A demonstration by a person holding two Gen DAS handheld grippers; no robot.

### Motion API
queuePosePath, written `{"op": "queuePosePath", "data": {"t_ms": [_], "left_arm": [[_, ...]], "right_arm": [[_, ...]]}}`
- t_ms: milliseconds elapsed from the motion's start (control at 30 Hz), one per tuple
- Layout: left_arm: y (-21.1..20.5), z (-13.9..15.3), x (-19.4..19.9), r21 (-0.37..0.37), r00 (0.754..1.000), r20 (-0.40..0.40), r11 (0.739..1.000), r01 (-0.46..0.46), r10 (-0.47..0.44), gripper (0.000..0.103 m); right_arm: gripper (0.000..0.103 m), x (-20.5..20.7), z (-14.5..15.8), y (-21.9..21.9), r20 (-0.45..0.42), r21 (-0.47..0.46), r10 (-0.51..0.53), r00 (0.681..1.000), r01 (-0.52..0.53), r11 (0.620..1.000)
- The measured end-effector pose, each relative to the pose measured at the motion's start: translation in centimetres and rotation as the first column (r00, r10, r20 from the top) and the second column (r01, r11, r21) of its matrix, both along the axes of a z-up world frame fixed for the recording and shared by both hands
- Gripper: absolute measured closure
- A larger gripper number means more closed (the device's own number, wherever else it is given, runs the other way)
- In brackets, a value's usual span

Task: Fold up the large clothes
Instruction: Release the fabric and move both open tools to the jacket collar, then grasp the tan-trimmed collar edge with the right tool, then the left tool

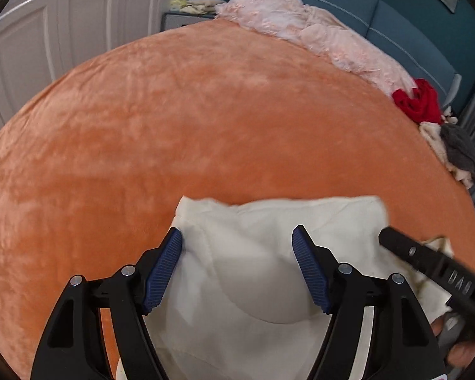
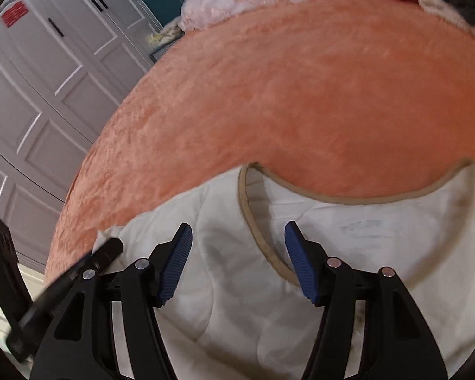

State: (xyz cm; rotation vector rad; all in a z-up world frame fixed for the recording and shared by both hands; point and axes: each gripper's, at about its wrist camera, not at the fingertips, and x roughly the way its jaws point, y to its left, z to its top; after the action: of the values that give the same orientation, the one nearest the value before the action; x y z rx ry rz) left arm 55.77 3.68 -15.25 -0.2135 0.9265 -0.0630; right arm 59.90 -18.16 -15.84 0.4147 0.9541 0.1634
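A cream garment (image 1: 253,269) lay on the orange plush bedspread (image 1: 205,120), at its near edge, with its tan-trimmed neckline (image 2: 262,237) turned toward the middle of the bed. The left gripper (image 1: 237,272) hung above one end of the garment, jaws spread wide and holding nothing; the right gripper (image 2: 237,262) was likewise fully open and empty, poised over the neckline. Whether either pad touched the cloth could not be told. Other laundry — a pale pink heap (image 1: 316,34), a red item (image 1: 418,101) — sat well apart at the far edge. The step in hand appeared to be taking a first hold. It would be done well by pinching matching points at the two ends, gathering every layer — not merely the top one — and keeping the cloth taut between the grippers so the fold line falls straight.
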Motion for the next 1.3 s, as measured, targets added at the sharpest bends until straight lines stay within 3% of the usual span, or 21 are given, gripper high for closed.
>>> {"op": "queuePosePath", "data": {"t_ms": [33,67,100,200,300,500,833,1033,1133,1233,1300], "left_arm": [[0.3,-0.8,-0.1,-0.003,1.000,-0.003,1.000,-0.015,0.015,0.034],[0.6,-1.2,-0.2,-0.010,1.000,0.005,1.000,-0.026,0.026,0.033],[0.8,-1.4,-0.5,-0.017,0.999,0.015,0.999,-0.034,0.035,0.032],[0.7,-1.6,-0.8,0.001,0.998,0.038,0.999,-0.043,0.043,0.031],[0.3,-1.8,-0.9,0.033,0.998,0.046,0.998,-0.047,0.045,0.031],[-0.5,-2.2,-0.8,0.103,0.998,0.053,0.993,-0.052,0.047,0.031],[-1.3,-2.8,-0.4,0.175,0.997,0.062,0.983,-0.055,0.045,0.028],[-1.6,-2.9,-0.2,0.199,0.997,0.059,0.978,-0.058,0.047,0.027],[-1.5,-2.7,-0.1,0.196,0.998,0.046,0.979,-0.056,0.048,0.027],[-0.9,-1.4,-0.1,0.146,0.999,0.020,0.988,-0.050,0.047,0.027],[-0.6,0.1,-1.0,0.082,0.998,0.058,0.996,-0.029,0.025,0.027]], "right_arm": [[0.054,0.2,-0.5,0.2,-0.005,0.013,0.015,1.000,-0.015,1.000],[0.067,0.2,-0.9,0.5,-0.005,0.022,0.034,0.999,-0.034,0.999],[0.090,0.1,-1.2,1.0,0.002,0.025,0.060,0.998,-0.060,0.998],[0.101,-0.7,-0.4,1.0,0.065,0.023,0.073,0.995,-0.075,0.997],[0.102,-1.6,0.4,0.3,0.122,0.027,0.025,0.992,-0.029,0.999],[0.102,-0.8,-2.0,1.2,0.058,-0.085,-0.002,0.998,0.007,0.996],[0.102,-1.0,-2.6,1.5,0.077,-0.151,0.006,0.997,0.006,0.989],[0.101,-1.2,-2.4,0.7,0.087,-0.090,-0.006,0.996,0.013,0.996],[0.088,-2.8,0.1,-1.1,0.129,-0.063,-0.067,0.989,0.076,0.995],[0.083,-6.5,3.0,-5.0,0.199,0.011,-0.138,0.970,0.139,0.990],[0.080,-9.4,4.6,-9.3,0.220,0.031,-0.208,0.953,0.206,0.978]]}}
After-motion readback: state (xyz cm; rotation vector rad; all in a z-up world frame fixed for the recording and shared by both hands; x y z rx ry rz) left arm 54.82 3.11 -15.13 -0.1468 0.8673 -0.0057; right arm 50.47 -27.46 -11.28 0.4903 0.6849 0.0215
